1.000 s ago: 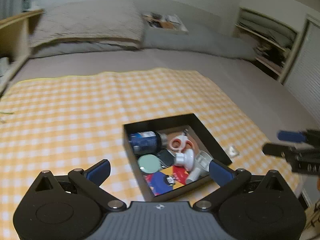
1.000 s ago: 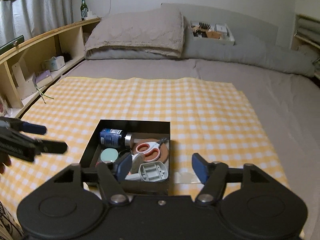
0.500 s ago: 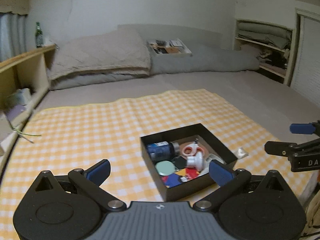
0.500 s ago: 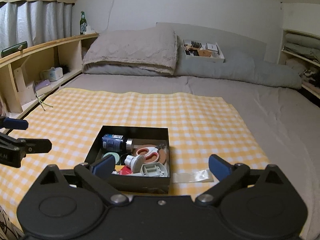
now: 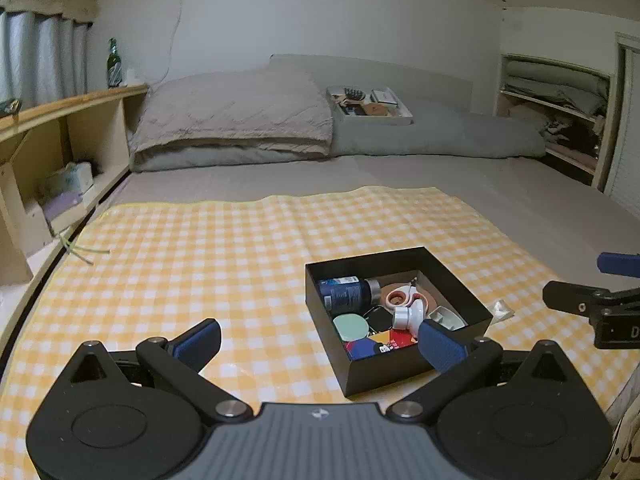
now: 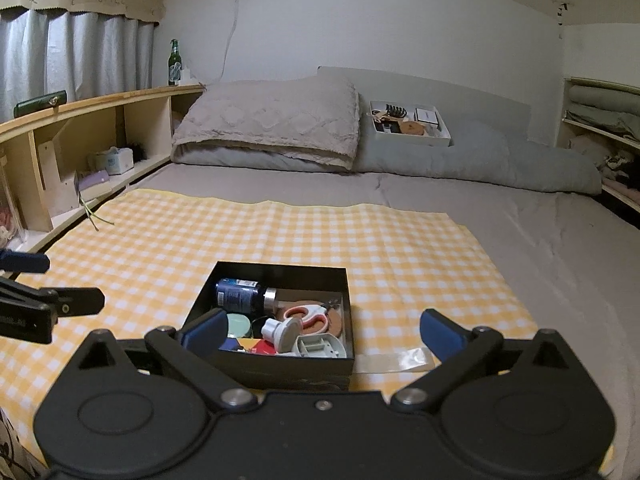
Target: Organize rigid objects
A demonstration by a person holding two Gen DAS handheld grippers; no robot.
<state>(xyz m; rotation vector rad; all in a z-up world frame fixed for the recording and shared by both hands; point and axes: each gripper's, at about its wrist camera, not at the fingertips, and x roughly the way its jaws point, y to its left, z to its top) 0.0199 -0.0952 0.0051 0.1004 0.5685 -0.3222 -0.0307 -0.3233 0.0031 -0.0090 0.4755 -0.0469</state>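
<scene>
On checked yellow cloth (image 6: 280, 240): square black box (image 6: 280, 372), possibly card; left gripper (image 5: 320, 338), right gripper (image 6: 320, 334) both released.

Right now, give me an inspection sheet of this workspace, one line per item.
Surface: yellow checked cloth spread flat over a grey bed.
Job's things: black box on the cloth holds a blue bottle lying on its side, scissors, a mint round lid, a white knob and a grey plastic piece.
Clutter: clear plastic wrapper on the cloth beside the box.
Grippers: left claw open, empty; right claw open, empty.
Cables: one cord hangs down the back wall.
Surroundings: pillow, white tray of small items, wooden shelf with a green bottle, curtains.
</scene>
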